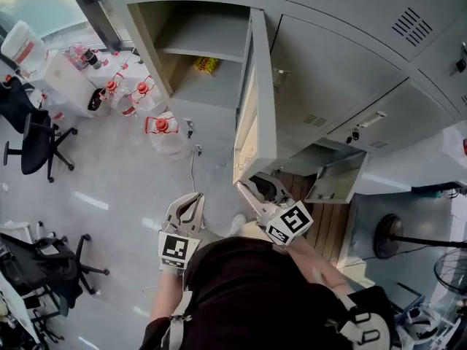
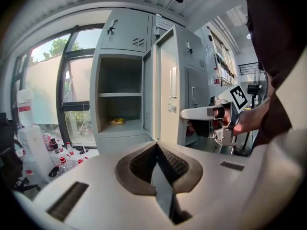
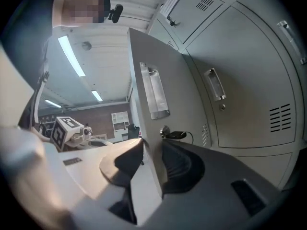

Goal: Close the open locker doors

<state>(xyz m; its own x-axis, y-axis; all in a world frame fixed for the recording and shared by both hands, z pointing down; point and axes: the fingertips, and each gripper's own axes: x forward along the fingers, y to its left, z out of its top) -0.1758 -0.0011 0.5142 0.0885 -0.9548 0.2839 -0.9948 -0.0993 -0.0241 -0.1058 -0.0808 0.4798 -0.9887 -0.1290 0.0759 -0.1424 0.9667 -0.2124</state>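
The right claw (image 3: 151,150) pinches the near edge of the tall grey metal locker door (image 3: 158,61), while the left claw (image 2: 157,152) is pressed together, empty.

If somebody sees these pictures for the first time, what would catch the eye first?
First, the tall open locker door standing out from the grey lockers, with the right tongs clamped on its edge. Next, the left tongs, shut and empty, and the red-capped bottles on the floor at the left of the head view.
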